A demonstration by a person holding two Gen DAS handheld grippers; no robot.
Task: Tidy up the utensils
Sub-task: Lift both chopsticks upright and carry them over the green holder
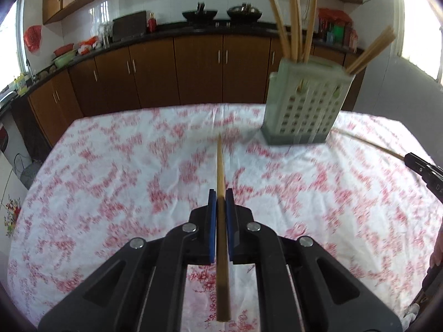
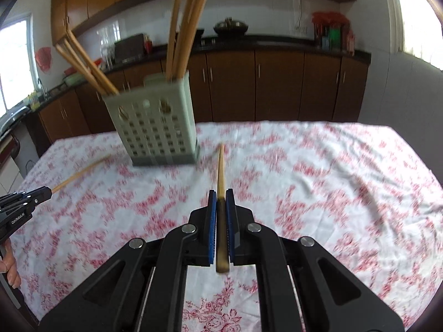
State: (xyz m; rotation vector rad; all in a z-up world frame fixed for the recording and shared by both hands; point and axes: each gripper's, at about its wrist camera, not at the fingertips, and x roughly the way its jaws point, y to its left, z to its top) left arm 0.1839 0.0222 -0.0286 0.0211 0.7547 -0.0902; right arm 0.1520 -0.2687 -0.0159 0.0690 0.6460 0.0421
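Chopstick (image 1: 220, 171), floral tablecloth (image 1: 110, 166), brown cabinets (image 1: 193, 69)

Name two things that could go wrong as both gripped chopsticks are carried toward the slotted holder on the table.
1. The left gripper and right gripper each pinch one chopstick with a long tip free; it could pivot or slip.
2. The holder already carries leaning chopsticks; a new tip might strike them or the rim and tip the holder on the loose tablecloth.
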